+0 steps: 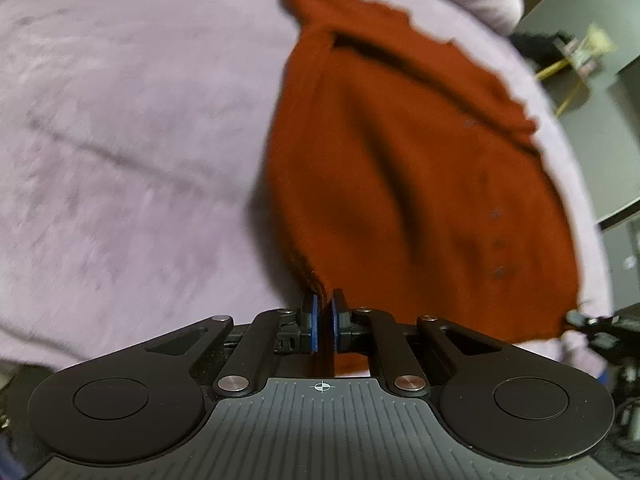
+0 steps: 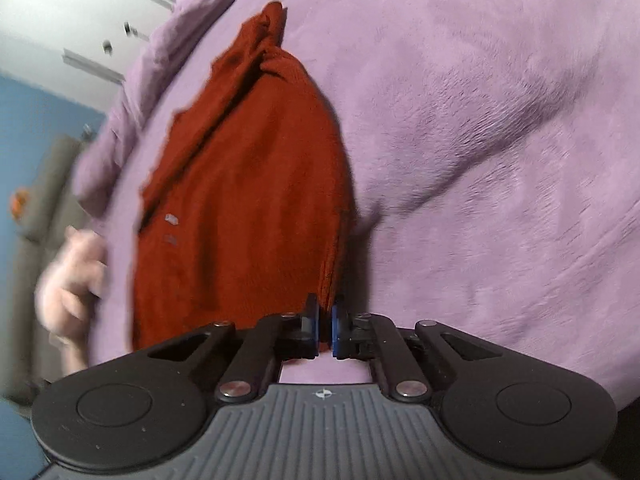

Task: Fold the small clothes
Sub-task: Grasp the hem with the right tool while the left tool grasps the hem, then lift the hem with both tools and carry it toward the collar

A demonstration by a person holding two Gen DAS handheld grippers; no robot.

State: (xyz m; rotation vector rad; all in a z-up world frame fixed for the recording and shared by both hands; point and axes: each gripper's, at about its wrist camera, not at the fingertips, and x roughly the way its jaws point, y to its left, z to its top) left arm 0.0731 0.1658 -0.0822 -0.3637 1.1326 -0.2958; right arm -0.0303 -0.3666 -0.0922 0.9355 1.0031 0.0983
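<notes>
A rust-red knitted garment (image 1: 408, 168) lies stretched over a lilac fleece blanket (image 1: 128, 128). My left gripper (image 1: 323, 304) is shut on its near left corner, the cloth pinched between the blue pads. In the right wrist view the same garment (image 2: 248, 184) runs away from me, with small buttons near its left edge. My right gripper (image 2: 325, 312) is shut on its near right corner. The right gripper's tip also shows at the far right of the left wrist view (image 1: 580, 318), at the garment's other corner. Both views are motion-blurred.
The blanket (image 2: 480, 160) has soft folds and covers a bed. A person's hand (image 2: 72, 276) shows at the left of the right wrist view. Beyond the bed edge are a blue wall (image 2: 28, 120), white shelves and some furniture (image 1: 576, 60).
</notes>
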